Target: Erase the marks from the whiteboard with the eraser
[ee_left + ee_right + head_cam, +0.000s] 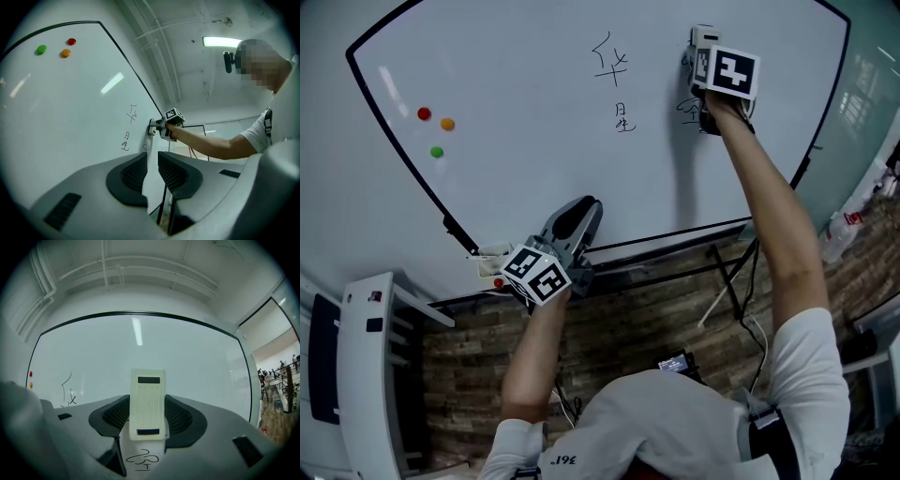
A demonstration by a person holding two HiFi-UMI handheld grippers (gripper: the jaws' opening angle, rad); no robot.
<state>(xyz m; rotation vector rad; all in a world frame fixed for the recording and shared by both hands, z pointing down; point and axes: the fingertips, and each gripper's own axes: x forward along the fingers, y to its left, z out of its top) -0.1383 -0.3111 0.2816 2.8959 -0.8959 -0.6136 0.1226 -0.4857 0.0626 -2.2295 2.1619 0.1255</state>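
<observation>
The right tongs (147, 420) are clenched on a cream rectangular plastic eraser (147, 401). It stands upright against the white whiteboard with black frame (197, 357), just above a black scribbled mark (143, 460). Above the eraser and to its right the board is bare as far as the frame. To its left are more black handwritten characters (612, 58). The right arm is stretched nearly straight. The left tongs (152, 174) are released, the jaws a little apart with nothing between them. They are held low near the board's bottom edge, with the elbow bent.
</observation>
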